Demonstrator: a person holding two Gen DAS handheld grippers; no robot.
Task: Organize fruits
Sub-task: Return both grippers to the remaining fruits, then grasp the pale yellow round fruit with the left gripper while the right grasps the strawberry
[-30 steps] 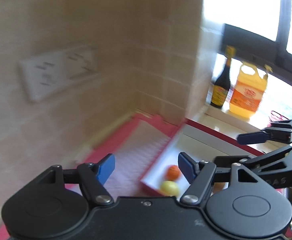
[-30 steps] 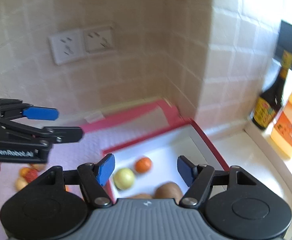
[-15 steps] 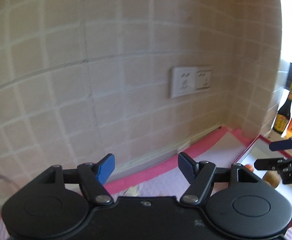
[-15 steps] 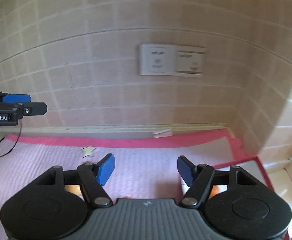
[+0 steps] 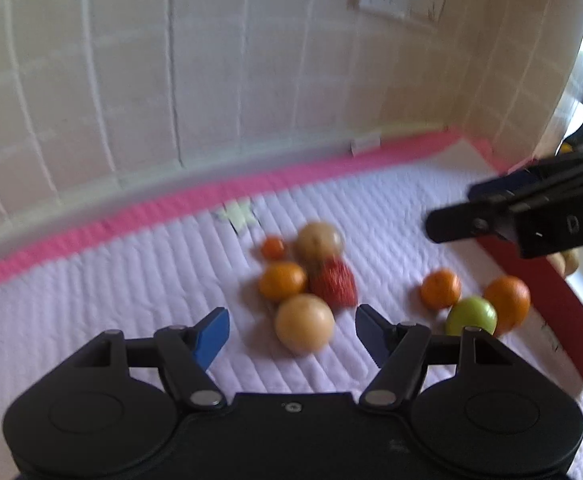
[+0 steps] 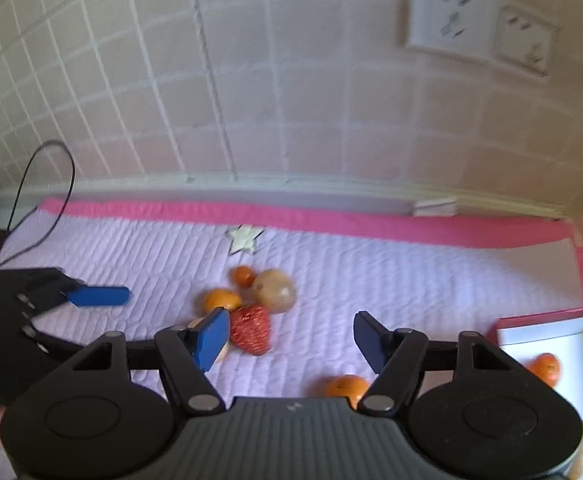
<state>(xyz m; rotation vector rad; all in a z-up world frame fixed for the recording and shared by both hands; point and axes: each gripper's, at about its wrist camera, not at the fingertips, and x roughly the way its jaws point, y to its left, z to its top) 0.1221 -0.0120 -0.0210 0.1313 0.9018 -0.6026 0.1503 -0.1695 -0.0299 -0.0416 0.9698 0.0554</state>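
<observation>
Your left gripper (image 5: 289, 330) is spread wide and empty, tilted down over the lilac mat (image 5: 91, 320). Lower centre in the left wrist view, the pale round fruit (image 5: 304, 329) sits framed between the blue pads (image 5: 211, 334) but untouched. It looks like the natural first pick. Behind it, toward mid-frame, sit a red textured fruit (image 5: 335, 285), an orange (image 5: 282, 281), a tan fruit (image 5: 318, 240) and a small orange one (image 5: 272, 249), packed close together.

Centre the pale fruit between the pads before you close, and come down far enough to grip across its widest part. It is round and smooth, so a high pinch would probably squirt it toward the red fruit.

Your right gripper (image 6: 289, 334) is also spread and holds nothing. At the lower edge of its view a mandarin (image 6: 341, 386) lies on the mat just below the pads, and the red-rimmed tray (image 6: 547, 314) is at the lower right with another orange fruit (image 6: 547, 366) already in it. In the left view, a green fruit (image 5: 471, 316) and two more oranges (image 5: 440, 289) wait at the right, beside the tray's red wall. Take those with the right side, so the grippers don't cross.

The picture is motion-blurred, so slow down before closing.

Readable writing: "DAS" in pale letters on the right gripper's body at the right edge of the left view. The wall socket (image 6: 479, 36) markings are too blurred to read.
</observation>
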